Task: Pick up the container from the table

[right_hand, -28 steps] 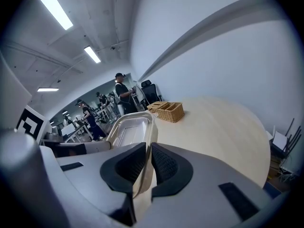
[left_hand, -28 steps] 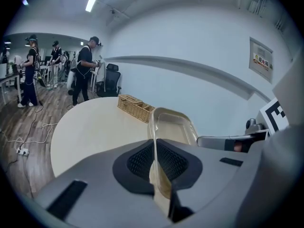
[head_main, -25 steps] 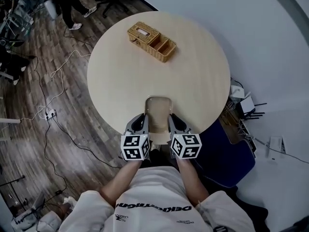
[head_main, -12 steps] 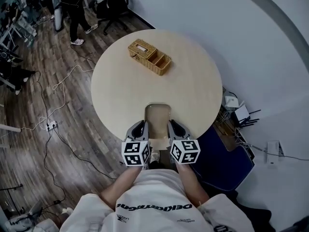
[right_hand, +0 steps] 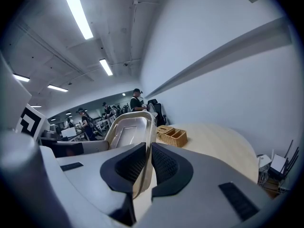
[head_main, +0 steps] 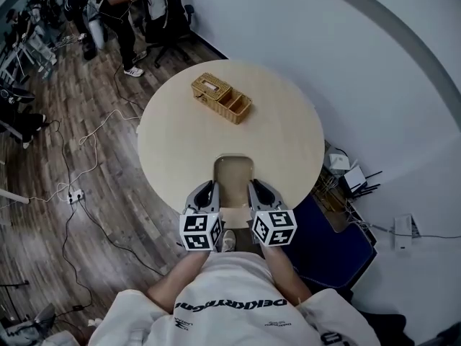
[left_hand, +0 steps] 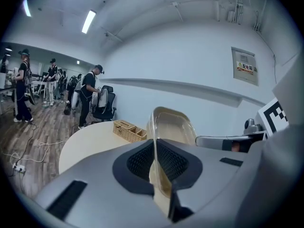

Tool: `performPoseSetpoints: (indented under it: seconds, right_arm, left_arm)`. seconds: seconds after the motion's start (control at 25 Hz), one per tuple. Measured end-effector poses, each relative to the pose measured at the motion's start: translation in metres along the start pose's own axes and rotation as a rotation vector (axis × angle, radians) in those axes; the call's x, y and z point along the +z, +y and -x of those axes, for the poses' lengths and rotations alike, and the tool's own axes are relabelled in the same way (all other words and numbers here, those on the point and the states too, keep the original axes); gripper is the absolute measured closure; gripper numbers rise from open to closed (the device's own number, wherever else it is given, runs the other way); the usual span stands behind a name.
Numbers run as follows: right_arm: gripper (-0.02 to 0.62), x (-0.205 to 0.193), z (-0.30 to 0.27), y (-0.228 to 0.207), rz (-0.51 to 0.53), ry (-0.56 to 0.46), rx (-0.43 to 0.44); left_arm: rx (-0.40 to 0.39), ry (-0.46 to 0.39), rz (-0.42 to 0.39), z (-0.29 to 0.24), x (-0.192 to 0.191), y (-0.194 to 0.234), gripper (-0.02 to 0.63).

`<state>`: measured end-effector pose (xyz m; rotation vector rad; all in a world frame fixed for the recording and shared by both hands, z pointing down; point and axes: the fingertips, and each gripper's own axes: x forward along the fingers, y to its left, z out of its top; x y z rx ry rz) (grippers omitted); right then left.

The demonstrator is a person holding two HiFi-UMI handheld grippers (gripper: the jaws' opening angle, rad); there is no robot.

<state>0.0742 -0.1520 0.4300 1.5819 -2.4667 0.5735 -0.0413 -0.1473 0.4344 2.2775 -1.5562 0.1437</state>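
Holding container (head_main: 234,177) by opposite rims: left tool (head_main: 207,191) clenched on left rim, right tool (head_main: 256,189) clenched on right rim. Round table (head_main: 288,143) below; wicker basket (head_main: 221,97) on its far side.

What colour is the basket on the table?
The basket is golden-brown woven wicker, clearest in the head view.

wall sign (left_hand: 247,66) print: too small to read | basket (head_main: 221,98) contents: too small
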Motion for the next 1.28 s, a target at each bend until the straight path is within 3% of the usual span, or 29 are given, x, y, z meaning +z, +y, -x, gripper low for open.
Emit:
performPoseSetpoints:
  seconds: [0.56, 1.28]
  right_arm:
    - [0.529, 0.02, 0.011, 0.007, 0.041, -0.063, -0.004]
    - [0.529, 0.025, 0.003, 0.008, 0.056, -0.069, 0.009]
  left_arm:
    - [-0.01, -0.062, -0.049, 0.01, 0.02, -0.008, 0.571]
    - [-0.006, -0.062, -0.043, 0.003, 0.023, -0.001, 0.571]
